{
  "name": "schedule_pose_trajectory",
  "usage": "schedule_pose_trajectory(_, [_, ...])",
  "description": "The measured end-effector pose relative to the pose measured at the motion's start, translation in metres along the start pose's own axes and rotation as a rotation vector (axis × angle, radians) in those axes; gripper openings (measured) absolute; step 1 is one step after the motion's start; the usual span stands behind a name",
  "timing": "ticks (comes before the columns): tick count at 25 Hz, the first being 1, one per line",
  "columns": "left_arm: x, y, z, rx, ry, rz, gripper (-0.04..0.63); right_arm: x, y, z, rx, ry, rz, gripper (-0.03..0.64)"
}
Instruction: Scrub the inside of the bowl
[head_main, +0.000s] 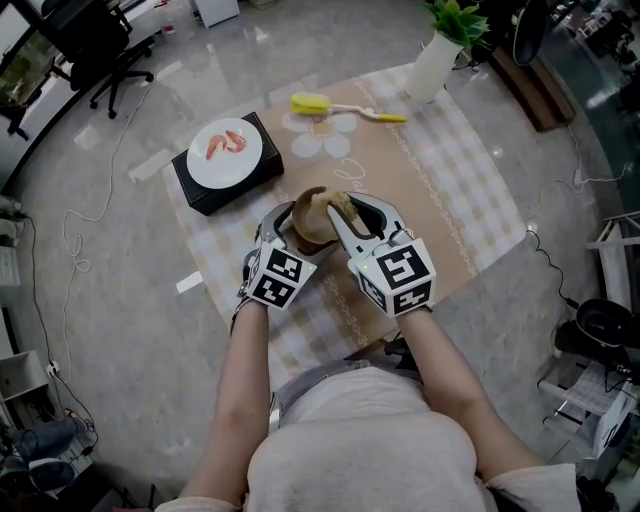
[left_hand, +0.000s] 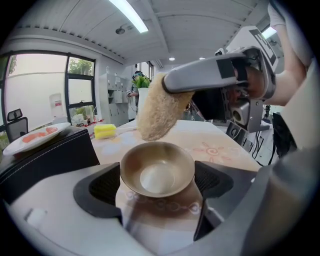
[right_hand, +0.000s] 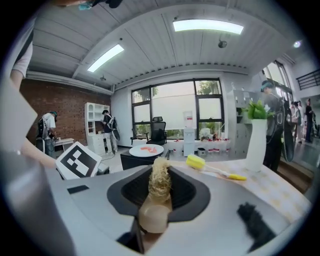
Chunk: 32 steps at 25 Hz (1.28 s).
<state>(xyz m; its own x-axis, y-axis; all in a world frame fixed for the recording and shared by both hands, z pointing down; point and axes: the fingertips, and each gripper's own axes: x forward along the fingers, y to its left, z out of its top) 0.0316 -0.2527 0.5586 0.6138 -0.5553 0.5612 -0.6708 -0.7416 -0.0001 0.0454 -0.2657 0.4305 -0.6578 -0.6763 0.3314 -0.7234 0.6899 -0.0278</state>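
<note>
— How does the left hand-held gripper (left_hand: 157, 176) stand?

— Its jaws are wide, one on each side of the bowl (left_hand: 157, 167), and the rim touches both pads. It grips the bowl with the mouth up, and the inside looks bare and shiny.

— And the right hand-held gripper (right_hand: 160, 192)?

— It is closed tight on a loofah (left_hand: 159, 112). The jaws pinch it along one edge, and the rest hangs down over the bowl. Its lower tip is just above the far rim. I cannot tell whether it brushes the rim, but it is not down inside the bowl.

— Where is the bowl, then?

— It is at the near part of the table (head_main: 500, 235), over the checked cloth (head_main: 450, 180), right in front of the person. I cannot tell whether its foot rests on the cloth or is lifted a little.

— What lies further out?

— To the left of the bowl is a black box (head_main: 200, 190) with a white plate (head_main: 225, 150) on top, and there are red bits on the plate. Beyond the bowl a yellow brush (head_main: 345, 108) lies flat on the cloth, well apart from it. At the far edge a white vase (head_main: 435, 68) with green leaves stands upright. Off the table, at the far left, a chair (head_main: 95, 45) stands on the floor.
</note>
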Motion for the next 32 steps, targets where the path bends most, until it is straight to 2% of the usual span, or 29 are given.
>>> schedule_pose_trajectory(4, [0.0, -0.001, 0.0, -0.001, 0.007, -0.005, 0.476, 0.024, 0.003, -0.007, -0.048, 0.046, 0.047, 0.094])
schedule_pose_trajectory(17, [0.0, -0.001, -0.002, 0.026, 0.034, -0.014, 0.474, 0.068, 0.005, -0.02, -0.075, 0.146, 0.184, 0.094])
schedule_pose_trajectory(32, [0.0, -0.001, -0.004, 0.052, 0.057, -0.02, 0.471, 0.057, -0.029, -0.02, -0.082, 0.157, 0.09, 0.094])
